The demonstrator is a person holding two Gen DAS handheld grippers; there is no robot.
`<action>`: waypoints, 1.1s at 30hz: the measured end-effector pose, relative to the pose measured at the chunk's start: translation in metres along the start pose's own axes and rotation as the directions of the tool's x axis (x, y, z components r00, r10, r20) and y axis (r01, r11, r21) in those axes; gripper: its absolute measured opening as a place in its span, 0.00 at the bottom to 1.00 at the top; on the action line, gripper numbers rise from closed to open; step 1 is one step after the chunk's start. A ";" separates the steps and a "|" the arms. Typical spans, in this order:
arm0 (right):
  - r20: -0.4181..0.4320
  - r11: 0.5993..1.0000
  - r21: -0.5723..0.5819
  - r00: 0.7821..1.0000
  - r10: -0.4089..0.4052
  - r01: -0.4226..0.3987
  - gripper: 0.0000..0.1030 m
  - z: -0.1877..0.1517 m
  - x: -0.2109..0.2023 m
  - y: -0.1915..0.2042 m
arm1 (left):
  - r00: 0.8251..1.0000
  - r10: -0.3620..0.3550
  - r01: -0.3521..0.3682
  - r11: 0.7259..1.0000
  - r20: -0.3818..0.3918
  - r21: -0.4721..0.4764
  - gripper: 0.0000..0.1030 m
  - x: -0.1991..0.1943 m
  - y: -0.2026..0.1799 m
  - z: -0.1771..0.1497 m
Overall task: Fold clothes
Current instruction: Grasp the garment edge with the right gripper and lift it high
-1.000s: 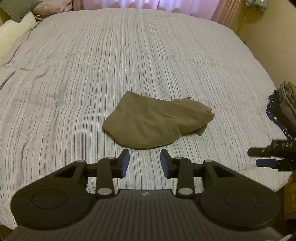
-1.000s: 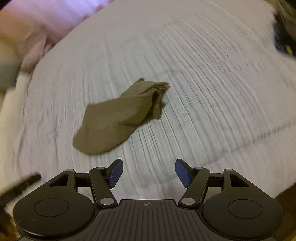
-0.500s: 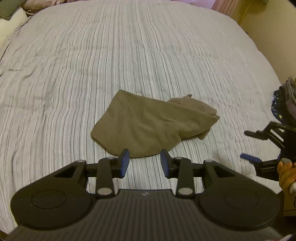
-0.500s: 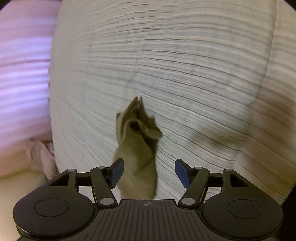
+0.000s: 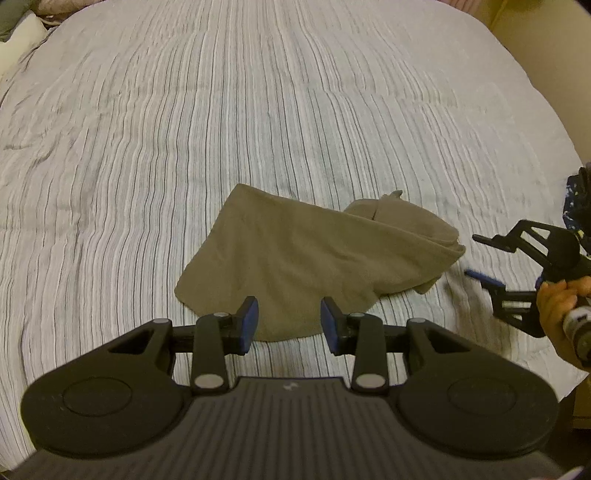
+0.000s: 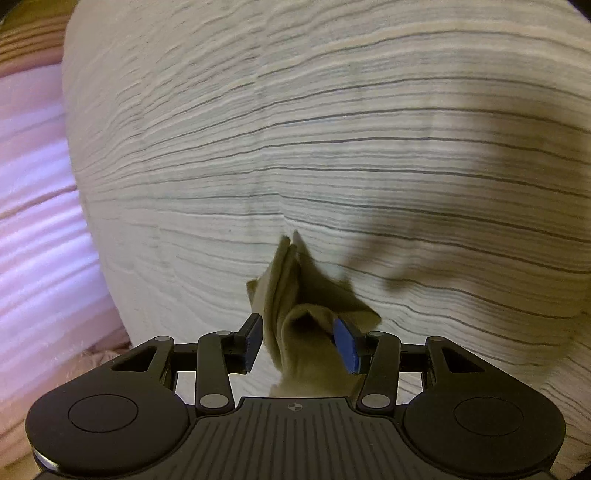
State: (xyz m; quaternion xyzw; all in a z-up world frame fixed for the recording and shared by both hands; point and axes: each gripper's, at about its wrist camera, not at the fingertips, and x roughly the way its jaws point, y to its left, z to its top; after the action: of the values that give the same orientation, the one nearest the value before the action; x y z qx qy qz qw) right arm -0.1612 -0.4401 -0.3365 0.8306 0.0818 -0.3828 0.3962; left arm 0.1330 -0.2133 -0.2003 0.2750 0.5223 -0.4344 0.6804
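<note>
An olive-brown garment (image 5: 314, 258) lies crumpled on the striped bedspread (image 5: 258, 110) of a bed, toward its near edge, with a flat, roughly triangular part spread to the left and a bunched, folded-over end to the right. The left hand-held gripper (image 5: 289, 321) points steeply down over the near hem of the garment; its blue-padded jaws stand partly apart with nothing pinched between them, the cloth's near edge showing in the gap beneath them. Whether the pads touch the fabric cannot be told. The right hand-held gripper (image 5: 480, 258) comes in from the right side of the bed, rolled on its side, held by a hand (image 5: 557, 306) at the frame's edge, with its tips just beside the bunched end of the garment. In the right wrist view the right hand-held gripper (image 6: 299, 341) straddles that bunched end: folds of the garment (image 6: 295, 295) rise between the two pads, and the jaws are closing on them, the right pad against the cloth and the left pad just beside it with a thin gap still showing. Dark patterned fabric (image 5: 576, 199) sits at the bed's right edge, and pale pillows (image 5: 22, 29) lie at the far left corner. A pink curtain (image 6: 33, 221) fills the left of the right wrist view.
</note>
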 end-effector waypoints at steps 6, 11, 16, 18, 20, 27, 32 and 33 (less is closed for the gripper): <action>-0.056 0.998 0.058 0.998 -0.019 0.022 0.30 -0.001 0.026 -0.010 | 1.000 0.007 -0.007 1.000 -0.010 -0.007 0.31 0.008 0.005 0.006; -0.064 0.995 -0.096 0.998 0.014 -0.020 0.00 -0.012 0.025 -0.006 | 1.000 -0.004 0.004 1.000 -0.004 0.005 0.31 0.011 0.004 0.012; -0.008 0.891 -0.437 0.991 0.130 -0.121 0.00 -0.039 -0.030 0.028 | 0.999 -0.034 0.034 0.999 0.028 -0.002 0.31 0.006 0.005 0.018; -0.014 0.774 -0.607 0.976 0.216 -0.180 0.00 -0.060 -0.064 0.051 | 0.998 -0.053 0.053 0.999 0.044 -0.012 0.31 0.003 0.006 0.019; -0.029 0.609 -0.758 0.944 0.328 -0.234 0.00 -0.084 -0.104 0.076 | 0.996 -0.068 0.069 0.997 0.060 -0.025 0.31 0.000 0.006 0.021; 0.077 0.284 -0.959 0.966 0.247 0.003 0.00 -0.126 -0.184 0.070 | 0.990 -0.114 0.117 0.993 0.083 -0.026 0.31 -0.003 -0.006 0.018; 0.203 0.378 -0.924 0.902 0.380 0.048 0.00 -0.119 -0.246 0.046 | 0.984 -0.167 0.167 0.986 0.068 -0.001 0.31 -0.002 -0.024 0.008; 0.197 0.366 -0.930 0.883 0.426 0.031 0.00 -0.123 -0.259 0.047 | 0.982 -0.177 0.177 0.984 0.070 0.000 0.31 -0.003 -0.027 0.007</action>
State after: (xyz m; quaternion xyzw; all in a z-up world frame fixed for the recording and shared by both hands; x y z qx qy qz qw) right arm -0.2500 -0.3401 -0.0789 0.3772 0.0906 -0.3851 0.8374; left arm 0.1122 -0.2313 -0.1931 0.2099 0.5221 -0.5009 0.6576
